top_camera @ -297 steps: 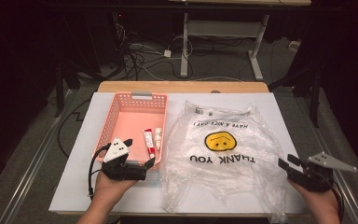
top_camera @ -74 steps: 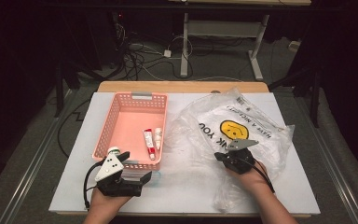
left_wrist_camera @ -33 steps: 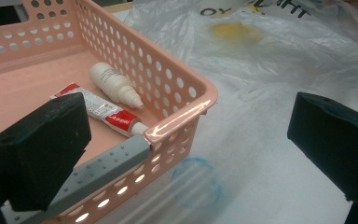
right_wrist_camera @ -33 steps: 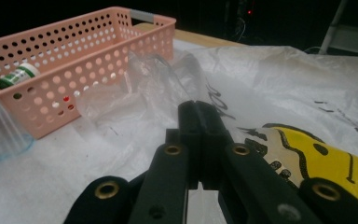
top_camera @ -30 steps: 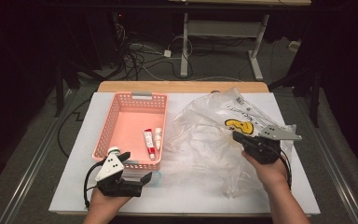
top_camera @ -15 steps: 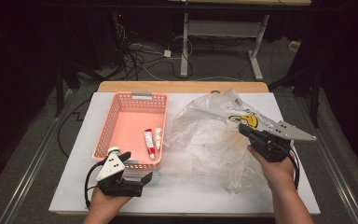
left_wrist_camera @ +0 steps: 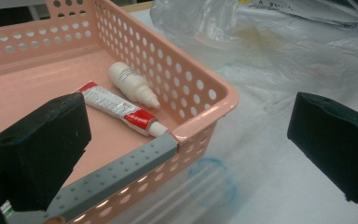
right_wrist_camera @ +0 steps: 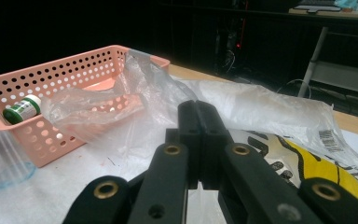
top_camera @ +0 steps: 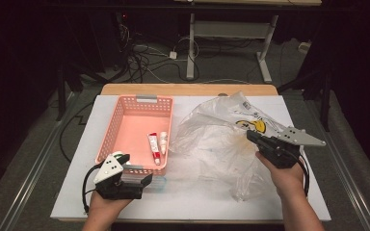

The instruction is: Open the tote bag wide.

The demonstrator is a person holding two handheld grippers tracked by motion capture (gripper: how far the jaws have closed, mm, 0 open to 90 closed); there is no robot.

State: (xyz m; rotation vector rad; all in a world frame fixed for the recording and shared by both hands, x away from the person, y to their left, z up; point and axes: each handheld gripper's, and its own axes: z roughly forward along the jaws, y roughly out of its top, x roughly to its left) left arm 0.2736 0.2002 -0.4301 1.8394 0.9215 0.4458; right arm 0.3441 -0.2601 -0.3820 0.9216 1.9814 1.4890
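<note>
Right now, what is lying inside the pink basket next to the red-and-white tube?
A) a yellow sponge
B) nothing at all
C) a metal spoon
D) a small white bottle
D: in the left gripper view a small white bottle lies right beside the red-and-white tube on the floor of the pink basket, and the high view shows the same pair side by side.

Left claw (top_camera: 147, 180) agape; right claw (top_camera: 250, 136) clamped

Bright table — dark, murky surroundings
</note>
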